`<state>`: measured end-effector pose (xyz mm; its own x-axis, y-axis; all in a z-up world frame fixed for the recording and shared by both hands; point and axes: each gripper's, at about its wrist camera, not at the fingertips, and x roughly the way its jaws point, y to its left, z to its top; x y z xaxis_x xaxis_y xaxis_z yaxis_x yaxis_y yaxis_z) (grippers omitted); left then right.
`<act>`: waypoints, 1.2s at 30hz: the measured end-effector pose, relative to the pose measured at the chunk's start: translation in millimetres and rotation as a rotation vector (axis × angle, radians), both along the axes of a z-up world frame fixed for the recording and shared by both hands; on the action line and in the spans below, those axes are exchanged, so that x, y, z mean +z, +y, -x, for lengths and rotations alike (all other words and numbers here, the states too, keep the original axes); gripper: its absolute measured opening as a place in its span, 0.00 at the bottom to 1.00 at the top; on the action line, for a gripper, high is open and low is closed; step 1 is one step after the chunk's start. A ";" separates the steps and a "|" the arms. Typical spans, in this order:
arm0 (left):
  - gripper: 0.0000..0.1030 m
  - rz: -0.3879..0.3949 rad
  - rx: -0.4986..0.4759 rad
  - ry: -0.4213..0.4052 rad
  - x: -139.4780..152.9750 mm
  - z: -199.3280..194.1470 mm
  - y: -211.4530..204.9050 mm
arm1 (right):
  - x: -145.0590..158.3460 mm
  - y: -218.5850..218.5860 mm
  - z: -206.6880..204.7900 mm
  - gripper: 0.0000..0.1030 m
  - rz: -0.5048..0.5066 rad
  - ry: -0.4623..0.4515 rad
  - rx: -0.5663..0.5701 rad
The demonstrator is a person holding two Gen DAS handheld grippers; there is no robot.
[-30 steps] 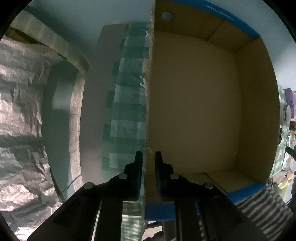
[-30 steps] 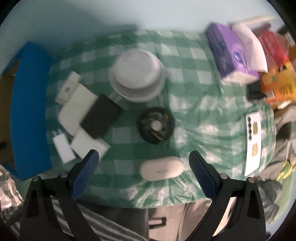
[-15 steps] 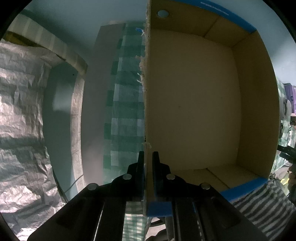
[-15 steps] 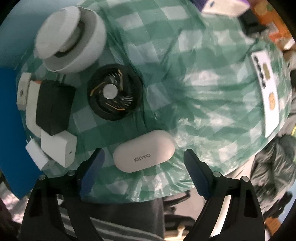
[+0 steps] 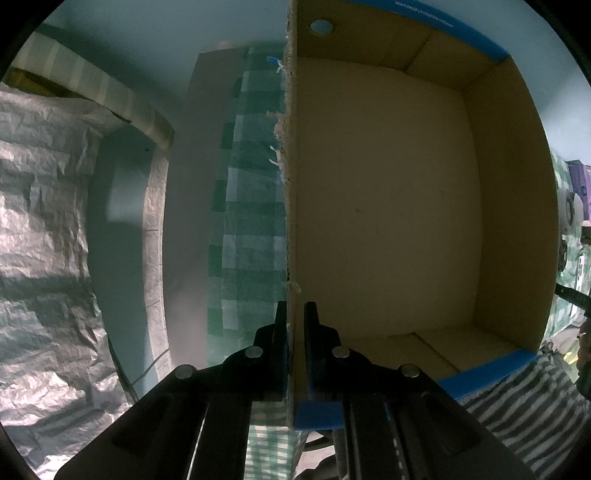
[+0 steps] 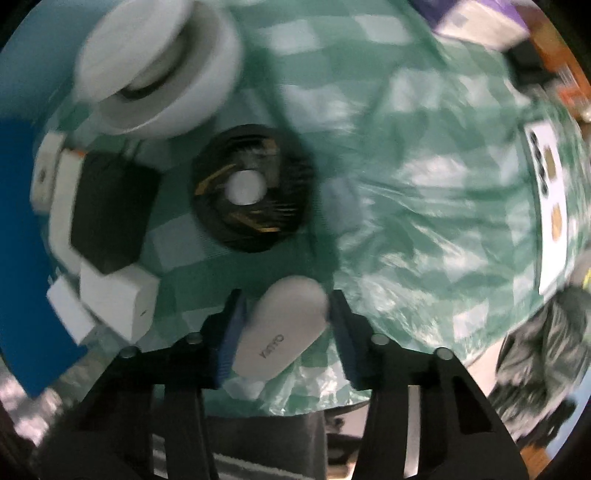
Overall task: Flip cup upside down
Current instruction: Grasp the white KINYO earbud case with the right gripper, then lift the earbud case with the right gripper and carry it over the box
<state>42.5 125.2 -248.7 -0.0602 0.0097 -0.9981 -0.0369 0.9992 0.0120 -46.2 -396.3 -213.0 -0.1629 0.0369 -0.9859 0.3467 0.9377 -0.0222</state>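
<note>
The white cup stands at the top left of the right wrist view on the green checked cloth; it is blurred and its rim faces the far left. My right gripper is well short of it, its blue pads closed against both sides of a white oval case that sits tilted between them. In the left wrist view my left gripper is shut on the torn near wall of an empty cardboard box with blue-taped edges.
A black round fan lies between the case and the cup. Black and white chargers crowd the left, beside the blue box edge. A white card and coloured packets lie at the right. Crinkled silver foil hangs to the left.
My right gripper dropped toward the table's near edge and narrowed from wide open onto the white case, which has turned. My left gripper closed the last gap onto the box wall.
</note>
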 end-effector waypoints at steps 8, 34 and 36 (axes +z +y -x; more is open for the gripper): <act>0.07 0.005 -0.015 0.001 0.5 0.5 0.7 | 5.5 36.1 -19.2 0.42 0.048 -0.073 0.240; 0.07 0.017 -0.053 0.019 5.6 11.8 -4.7 | -14.1 55.5 28.3 0.37 0.017 -0.044 0.067; 0.07 0.017 -0.053 0.018 5.9 11.4 -5.1 | -5.6 54.1 35.2 0.37 0.033 -0.060 0.078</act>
